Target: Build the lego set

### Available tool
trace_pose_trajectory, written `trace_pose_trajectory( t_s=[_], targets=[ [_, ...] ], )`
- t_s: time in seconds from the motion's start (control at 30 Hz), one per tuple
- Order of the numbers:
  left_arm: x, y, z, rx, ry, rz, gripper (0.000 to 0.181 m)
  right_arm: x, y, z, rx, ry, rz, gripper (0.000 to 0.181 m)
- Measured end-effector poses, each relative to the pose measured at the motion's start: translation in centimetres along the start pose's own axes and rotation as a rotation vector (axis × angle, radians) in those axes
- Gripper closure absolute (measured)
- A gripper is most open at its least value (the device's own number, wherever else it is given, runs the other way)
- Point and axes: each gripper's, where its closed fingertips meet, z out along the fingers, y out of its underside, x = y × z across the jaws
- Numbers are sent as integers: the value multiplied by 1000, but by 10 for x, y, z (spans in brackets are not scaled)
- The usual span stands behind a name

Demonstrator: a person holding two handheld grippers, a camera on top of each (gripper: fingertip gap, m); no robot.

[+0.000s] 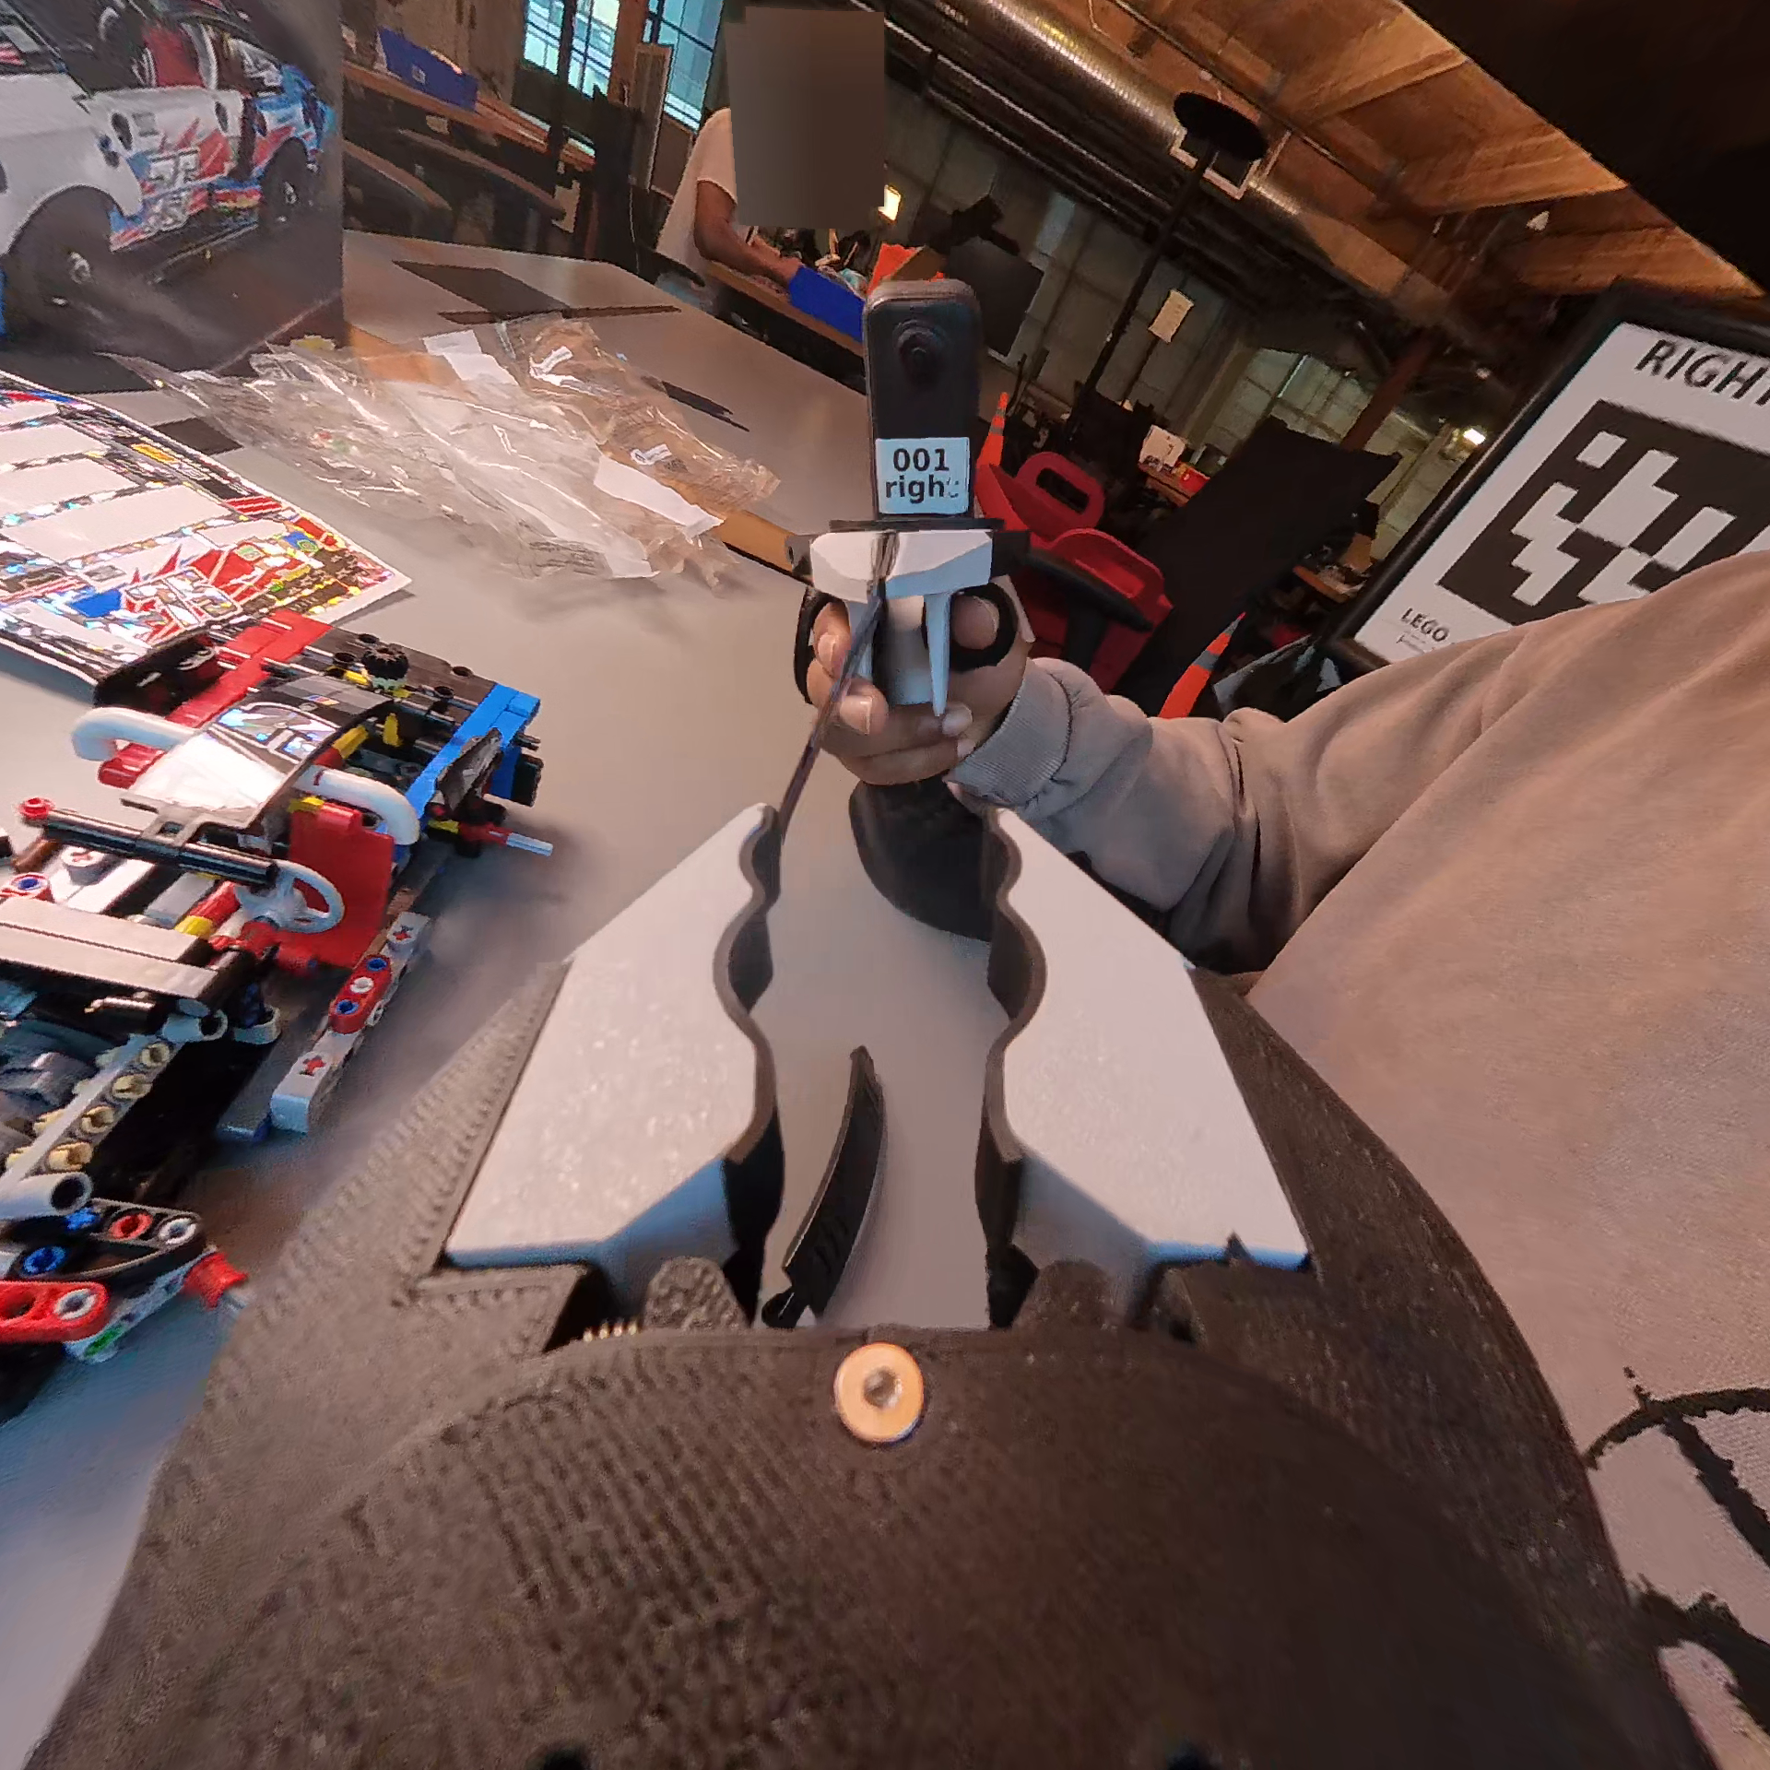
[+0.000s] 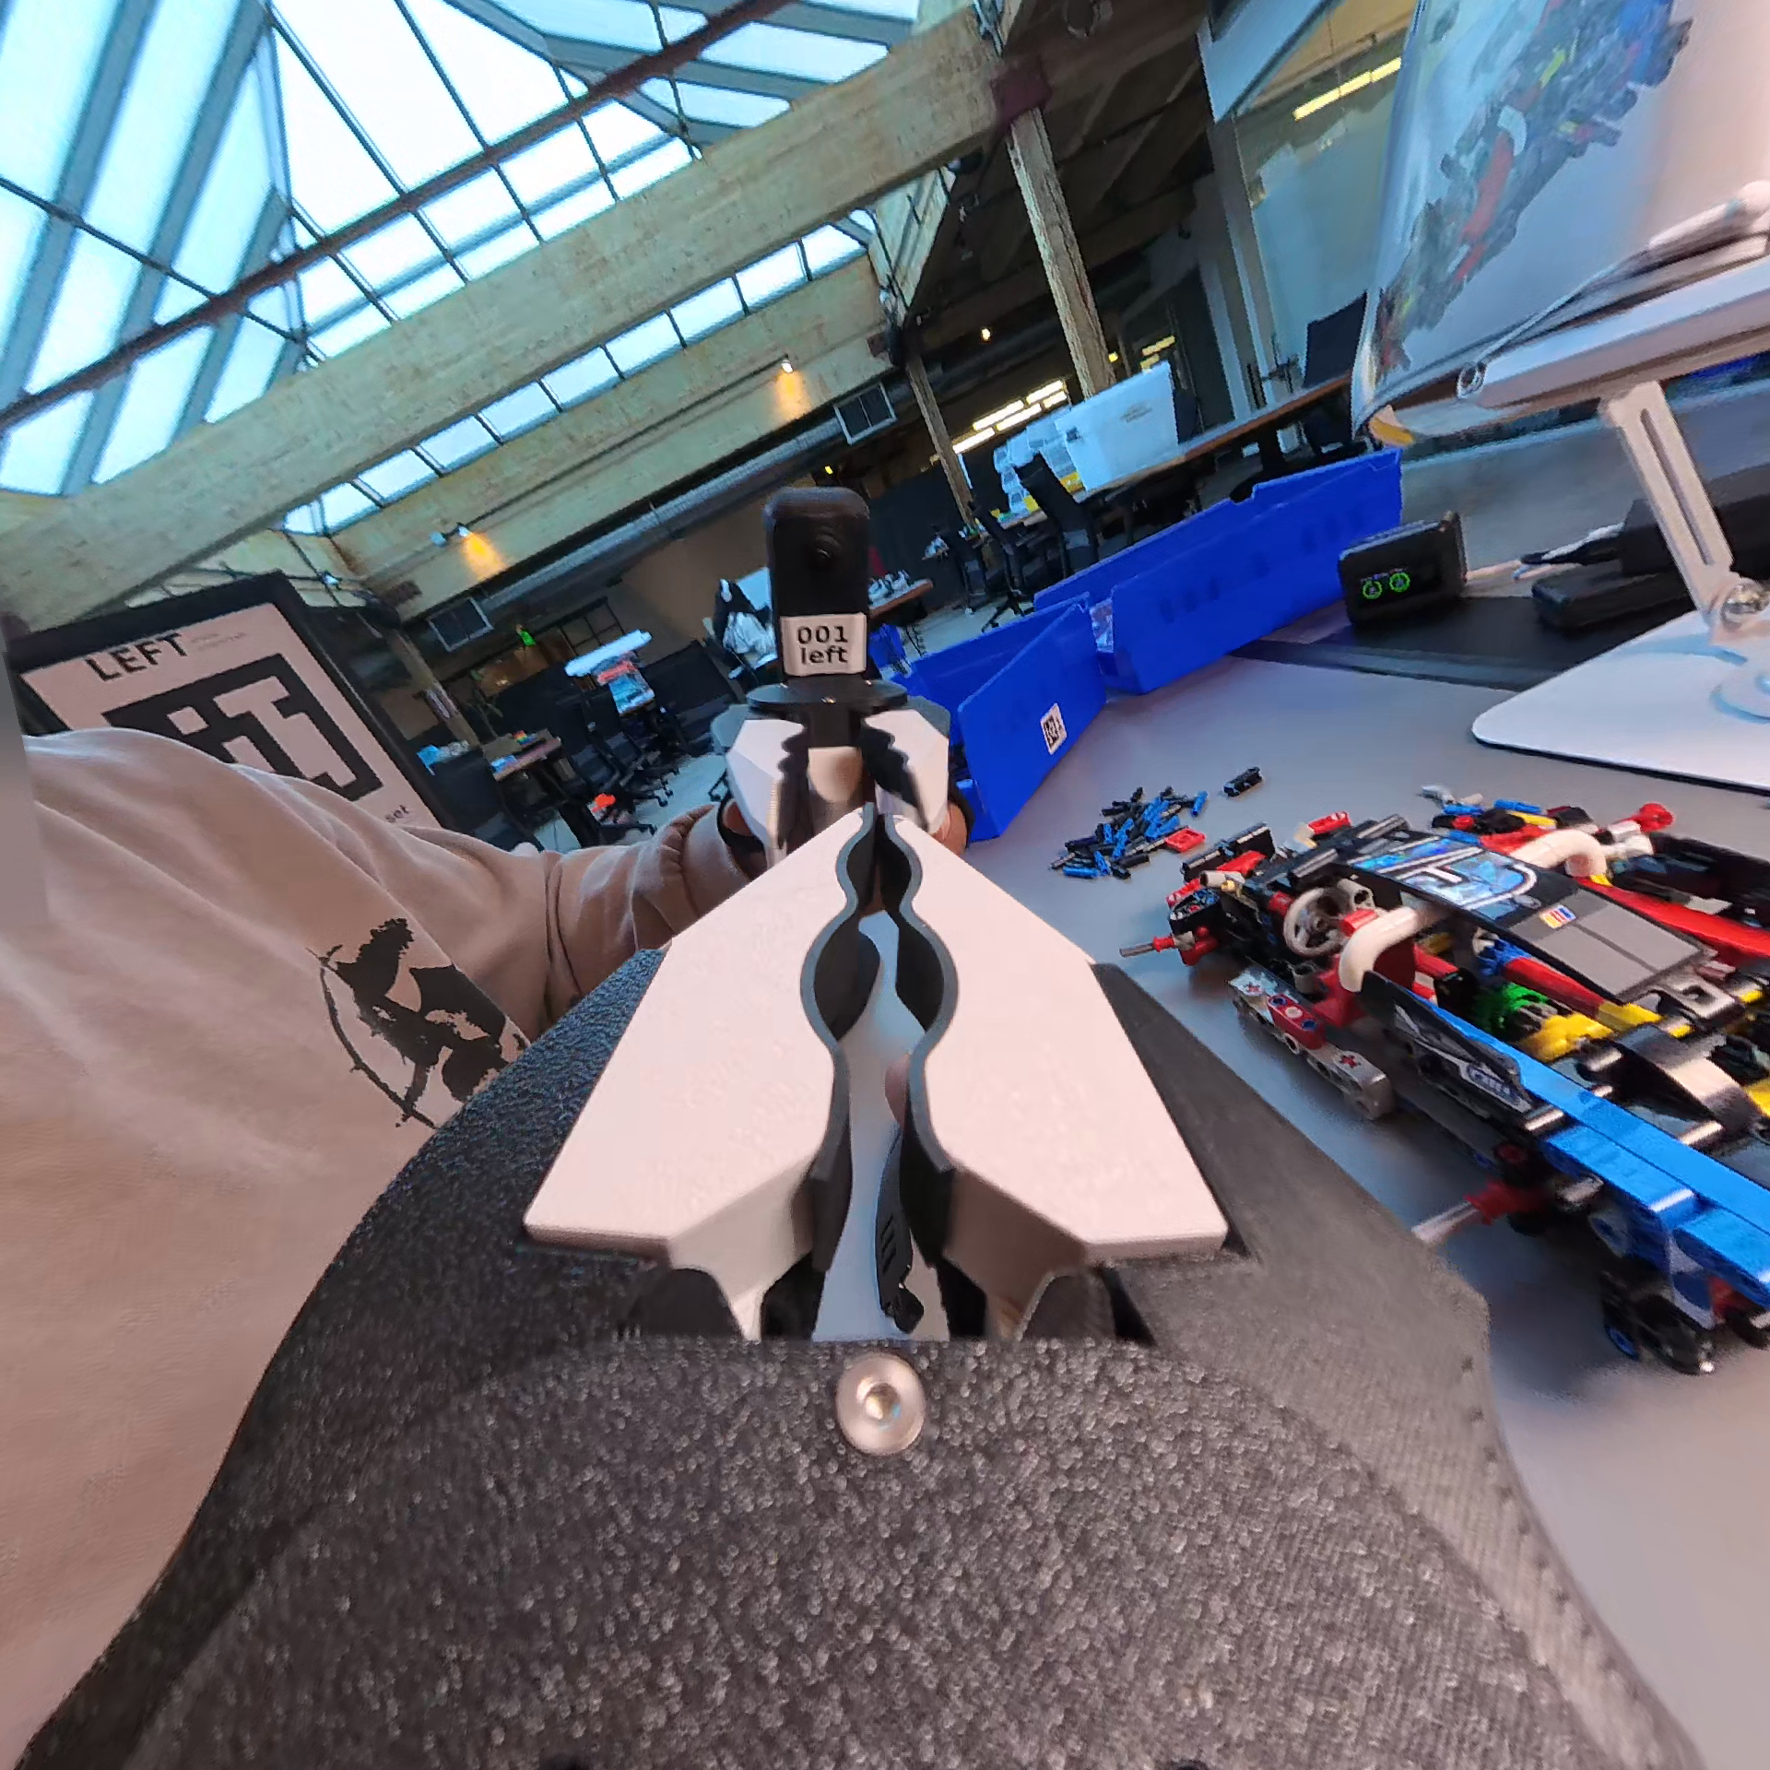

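Note:
A partly built Lego car (image 1: 239, 862), red, blue, black and white, lies on the grey table (image 1: 651, 690) left of my left gripper. It also shows in the right wrist view (image 2: 1485, 1006), to the right. My left gripper (image 1: 881, 824) is open and empty; it also shows in the right wrist view (image 2: 838, 785), facing my right gripper. My right gripper (image 2: 873, 819) is shut. In the left wrist view the right gripper (image 1: 905, 690) pinches a thin black strip-like piece (image 1: 824, 728) that slants down to my left gripper's left fingertip (image 1: 766, 824).
A sticker sheet (image 1: 144, 536), empty plastic bags (image 1: 479, 450) and the set's box (image 1: 144, 144) lie behind the car. A pile of small pins (image 2: 1130, 833), blue bins (image 2: 1197, 613) and a booklet on a white stand (image 2: 1628, 709) are at the far side.

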Motion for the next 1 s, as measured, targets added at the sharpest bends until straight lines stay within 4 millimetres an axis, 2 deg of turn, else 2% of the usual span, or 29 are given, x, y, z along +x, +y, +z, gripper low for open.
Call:
trace_pose_trajectory(
  t_s=[0.13, 0.3, 0.37, 0.53, 0.63, 0.83, 1.0],
  targets=[
    [-1, 7, -6, -45, -65, 112, 123, -6, 3, 12, -49, 5, 0, 181],
    [-10, 27, -16, -135, -102, 81, 110, -18, -7, 22, -73, -5, -23, 181],
    [-12, 43, -20, -204, -118, 136, 116, -23, -19, 23, -67, -4, -25, 181],
    [-8, 106, -27, -468, -97, 348, 147, -40, -52, 20, -37, 1, -43, 181],
    [-18, 131, -31, -587, -159, 513, 153, -45, -57, 15, -25, 13, -36, 181],
    [-28, 137, -31, -663, -206, 708, 164, -33, -36, 2, -5, 39, 54, 181],
    [-25, 142, -26, -674, -176, 763, 169, -24, -31, -8, 31, 54, 100, 181]
  ],
)
